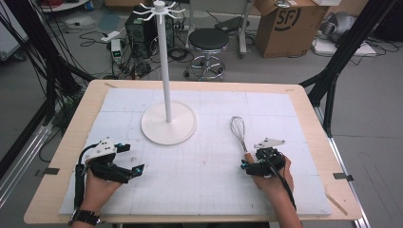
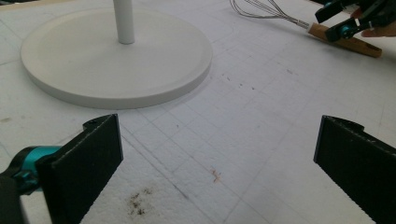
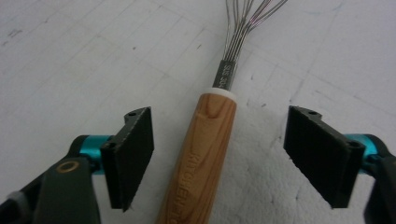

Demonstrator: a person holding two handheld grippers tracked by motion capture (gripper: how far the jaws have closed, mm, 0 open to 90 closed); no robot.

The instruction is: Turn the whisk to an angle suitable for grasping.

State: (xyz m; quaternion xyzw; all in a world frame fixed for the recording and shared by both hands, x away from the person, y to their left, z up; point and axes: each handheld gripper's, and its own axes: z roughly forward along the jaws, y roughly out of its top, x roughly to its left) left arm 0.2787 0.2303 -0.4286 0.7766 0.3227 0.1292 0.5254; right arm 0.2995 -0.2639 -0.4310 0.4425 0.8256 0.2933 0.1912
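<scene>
White foam table (image 1: 204,190): right claw (image 3: 219,158) straddles whisk (image 3: 205,154) handle, pads not touching; left claw (image 2: 217,161) released, stand (image 2: 116,56) ahead.

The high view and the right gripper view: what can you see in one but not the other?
High view alone: the white stand with hooks on top, the left tool, the black stool, a cardboard box and the table's wooden rim.

Right gripper view alone: letters printed on the whisk's wooden handle, and gaps between that handle and both jaws of the right tool.

Both: the whisk, the right tool, the white gridded mat.
</scene>
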